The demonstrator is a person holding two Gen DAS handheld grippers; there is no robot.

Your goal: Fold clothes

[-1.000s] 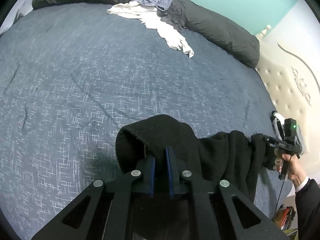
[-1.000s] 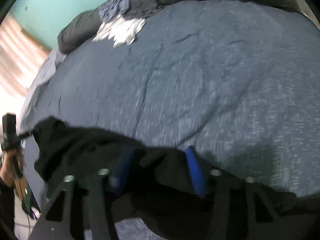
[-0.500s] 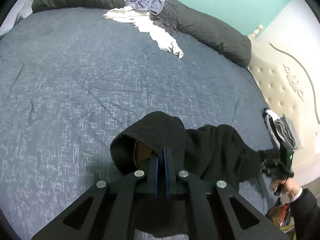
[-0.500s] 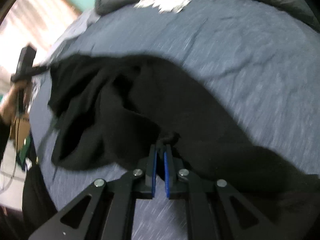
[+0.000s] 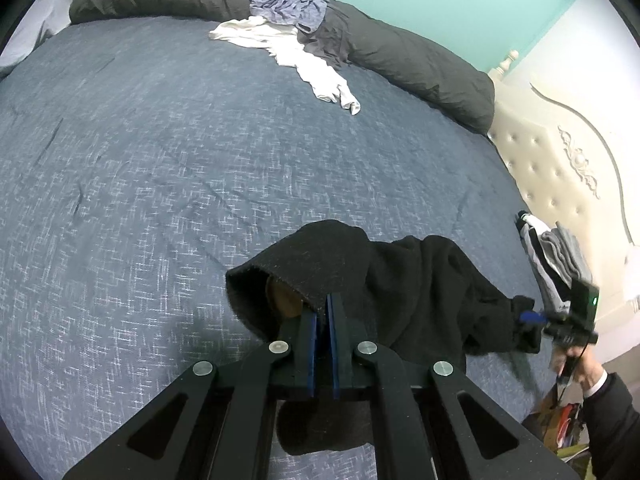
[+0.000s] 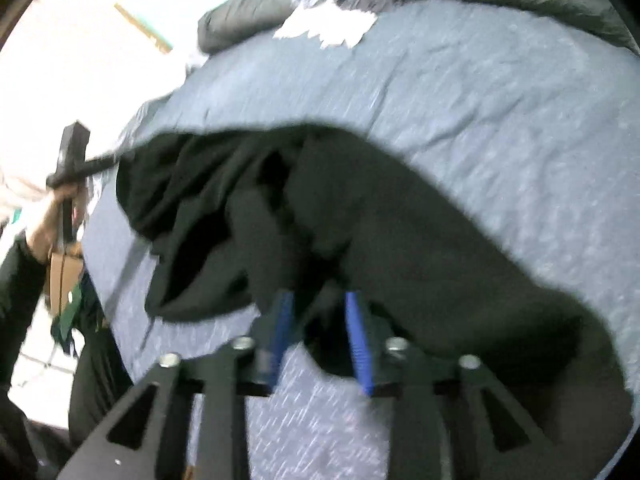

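The wide bed with its speckled blue-grey woven cover fills most of the left wrist view, and a long dark grey rolled duvet runs along its far edge at the upper right of the frame. Across the lower centre lies the task's garment, a black fleecy top, bunched and slung between the two tools near the bed's lower right edge. A crumpled white cotton garment and a blue-grey crumpled cloth wait at the top centre, well apart from it, and a small stack of folded grey and white clothes sits at the right edge beside the cream tufted headboard. The left gripper is clamped together on a hem of the black top. The right gripper has its blue fingers spreading apart, with black cloth between them; the blur hides whether they touch it. The step in hand looks like spreading the garment flat, so the right side probably wants a fresh hold on a true corner or seam, with both holds then drawn apart and lowered evenly to avoid trapped wrinkles.
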